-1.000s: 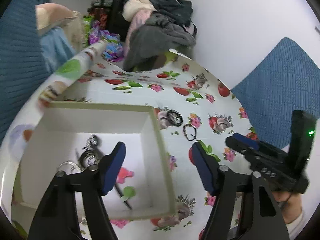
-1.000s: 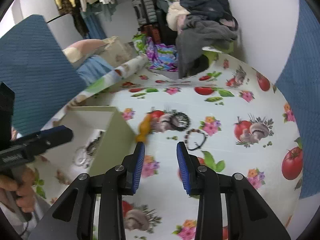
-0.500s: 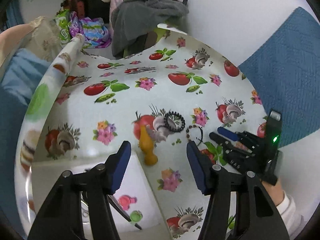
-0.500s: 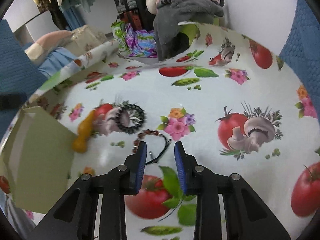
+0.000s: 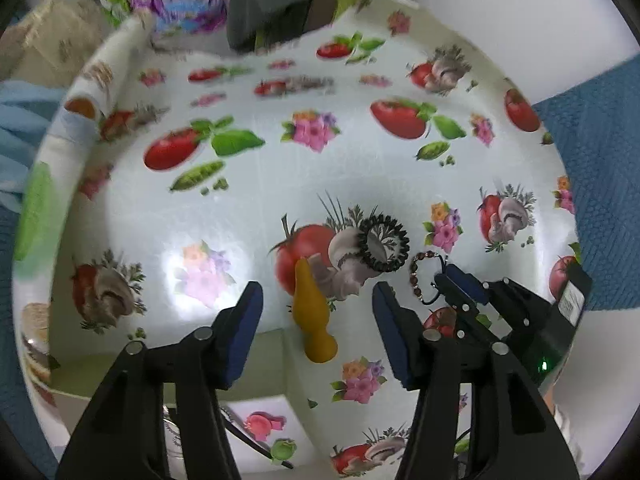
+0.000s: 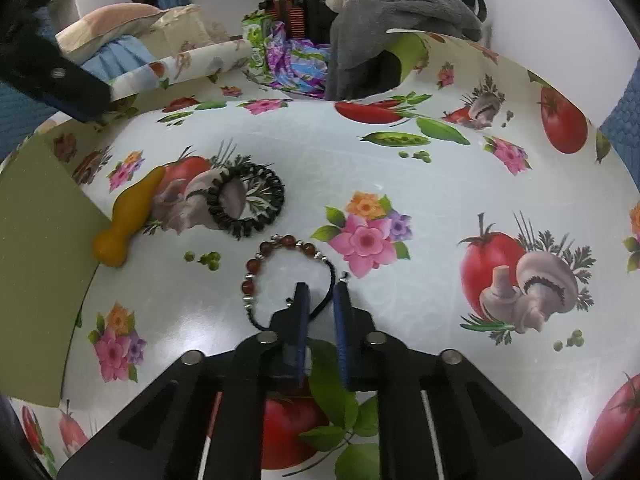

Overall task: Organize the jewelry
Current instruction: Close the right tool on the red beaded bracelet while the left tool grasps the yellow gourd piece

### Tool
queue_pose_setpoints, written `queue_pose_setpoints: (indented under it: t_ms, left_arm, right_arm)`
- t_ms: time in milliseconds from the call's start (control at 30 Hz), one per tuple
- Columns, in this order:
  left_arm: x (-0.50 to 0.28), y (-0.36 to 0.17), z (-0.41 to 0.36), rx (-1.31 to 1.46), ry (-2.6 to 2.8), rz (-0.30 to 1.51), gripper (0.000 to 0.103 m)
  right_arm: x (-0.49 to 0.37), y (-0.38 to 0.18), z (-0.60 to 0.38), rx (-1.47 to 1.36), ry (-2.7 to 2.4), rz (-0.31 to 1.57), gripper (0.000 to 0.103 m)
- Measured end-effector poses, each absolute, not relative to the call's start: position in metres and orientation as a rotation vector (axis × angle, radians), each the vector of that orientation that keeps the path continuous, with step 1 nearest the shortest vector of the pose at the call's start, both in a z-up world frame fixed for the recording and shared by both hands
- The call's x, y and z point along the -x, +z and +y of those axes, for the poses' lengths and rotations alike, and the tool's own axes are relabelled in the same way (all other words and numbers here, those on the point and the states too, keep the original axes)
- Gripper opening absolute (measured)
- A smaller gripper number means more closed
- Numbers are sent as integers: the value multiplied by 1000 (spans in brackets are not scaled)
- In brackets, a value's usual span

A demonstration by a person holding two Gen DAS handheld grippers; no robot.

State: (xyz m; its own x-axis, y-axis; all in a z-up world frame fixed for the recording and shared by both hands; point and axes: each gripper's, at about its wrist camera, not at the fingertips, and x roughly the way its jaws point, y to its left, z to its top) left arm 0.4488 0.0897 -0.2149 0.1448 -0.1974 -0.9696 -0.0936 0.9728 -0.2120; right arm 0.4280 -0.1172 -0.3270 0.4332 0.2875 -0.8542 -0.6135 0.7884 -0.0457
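A red bead bracelet [image 6: 276, 258] on a black cord lies on the printed tablecloth. My right gripper [image 6: 320, 300] is low on the table with its narrowly open fingers straddling the cord end of it. It also shows in the left wrist view [image 5: 416, 276] beside the right gripper [image 5: 460, 280]. A black bead bracelet [image 6: 246, 200] [image 5: 384, 240] and a yellow gourd-shaped piece [image 6: 128, 216] [image 5: 312, 316] lie to the left. My left gripper [image 5: 316, 316] is open and empty above the gourd piece, over the corner of the white box [image 5: 276, 392].
The white box holds metal jewelry [image 5: 172, 432] and a black stick [image 5: 256, 444]; its green wall shows in the right wrist view [image 6: 36, 280]. Clothes [image 6: 400, 12] and bright bags [image 6: 292, 56] are piled past the table's far edge. A blue cushion [image 5: 600, 160] is at the right.
My right gripper has moved forward and down onto the red bracelet and its fingers have narrowed. My left gripper has moved forward from over the box towards the gourd piece.
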Motion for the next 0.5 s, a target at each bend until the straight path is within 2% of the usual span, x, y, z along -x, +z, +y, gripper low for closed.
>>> queue_pose_setpoints:
  t_ms: [267, 500]
  left_arm:
    - [-465, -248, 81, 256, -33, 1571, 53]
    - [-469, -270, 65, 163, 12, 1647, 46]
  right_arm:
    - [-423, -324, -127, 363, 558, 991, 3]
    - [-417, -319, -144, 348, 511, 1011, 3]
